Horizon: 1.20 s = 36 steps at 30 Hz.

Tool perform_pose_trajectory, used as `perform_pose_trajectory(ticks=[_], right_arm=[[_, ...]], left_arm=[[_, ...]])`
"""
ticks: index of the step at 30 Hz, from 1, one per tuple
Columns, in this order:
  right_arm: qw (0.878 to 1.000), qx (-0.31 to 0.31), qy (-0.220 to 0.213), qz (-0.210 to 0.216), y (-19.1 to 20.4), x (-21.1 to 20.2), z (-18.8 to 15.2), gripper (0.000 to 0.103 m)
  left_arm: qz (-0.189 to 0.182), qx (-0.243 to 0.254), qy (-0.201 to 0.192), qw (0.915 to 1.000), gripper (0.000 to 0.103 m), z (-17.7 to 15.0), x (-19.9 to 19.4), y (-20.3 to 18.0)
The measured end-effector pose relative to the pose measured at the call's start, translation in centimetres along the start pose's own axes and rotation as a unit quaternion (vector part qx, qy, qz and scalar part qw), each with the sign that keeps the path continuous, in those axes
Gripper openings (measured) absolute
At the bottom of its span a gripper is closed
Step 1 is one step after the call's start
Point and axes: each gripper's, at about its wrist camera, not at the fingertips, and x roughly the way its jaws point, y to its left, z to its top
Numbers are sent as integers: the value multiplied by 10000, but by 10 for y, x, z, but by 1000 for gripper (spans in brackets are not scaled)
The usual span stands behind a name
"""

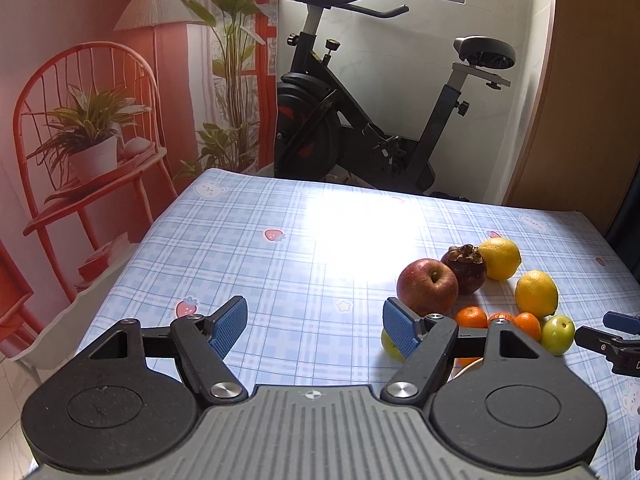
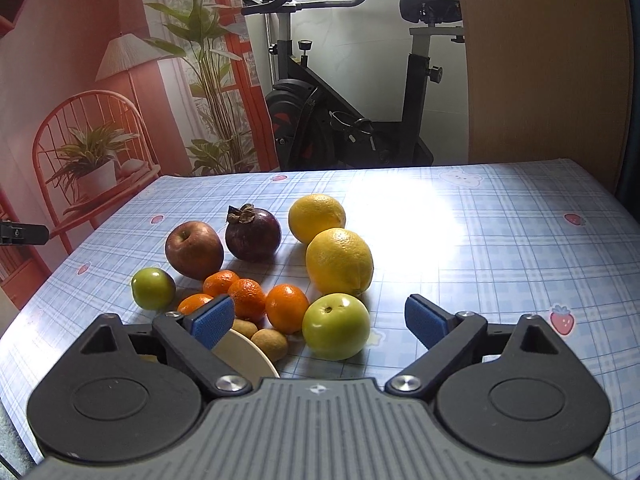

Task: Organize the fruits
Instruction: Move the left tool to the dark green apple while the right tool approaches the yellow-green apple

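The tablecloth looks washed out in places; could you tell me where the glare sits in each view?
Left wrist view: window glare bleaches the tablecloth mid-table, just left of the apple. Right wrist view: the blown-out patch lies right of the two lemons; fisheye distortion bends the table edges in both.

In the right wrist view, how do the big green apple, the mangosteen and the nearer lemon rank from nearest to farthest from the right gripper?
From the right gripper:
1. Big green apple, right between the open fingers.
2. Nearer lemon, just behind the apple.
3. Mangosteen, farther back and to the left, beside the red apple.
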Motion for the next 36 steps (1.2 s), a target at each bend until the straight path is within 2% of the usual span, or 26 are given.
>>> perform_pose_trajectory(ticks=[1, 3, 5, 12, 18, 27, 32, 33, 36], right_arm=[[10000, 1, -26, 7, -1, 0, 0, 89], [10000, -31, -87, -38, -2, -1, -1, 84], [9999, -82, -95, -62, -2, 0, -1, 80], [9996, -270, -69, -86, -4, 8, -2, 64], [9998, -189, 62, -11, -9, 19, -4, 62], [9995, -142, 273, 53, -10, 35, -9, 62], [9994, -79, 321, 51, -11, 39, -13, 56], [9994, -73, 328, 57, -12, 39, -14, 51], [9995, -78, 297, 74, -12, 39, -14, 51]], left_arm=[[28, 13, 2, 10000, 74, -1, 3, -1], [48, 149, -31, 9999, 58, -3, 10, -5], [-11, 296, -49, 9996, 51, -5, 18, -10], [-581, 431, -313, 9969, 52, -5, 43, -31], [-823, 369, -274, 9955, 52, -1, 59, -35], [-878, 233, -52, 9958, 52, -8, 70, -25], [-955, 288, 16, 9950, 52, -11, 74, -26], [-974, 307, 26, 9948, 52, -11, 74, -27], [-1020, 334, 55, 9942, 52, -12, 76, -29]])
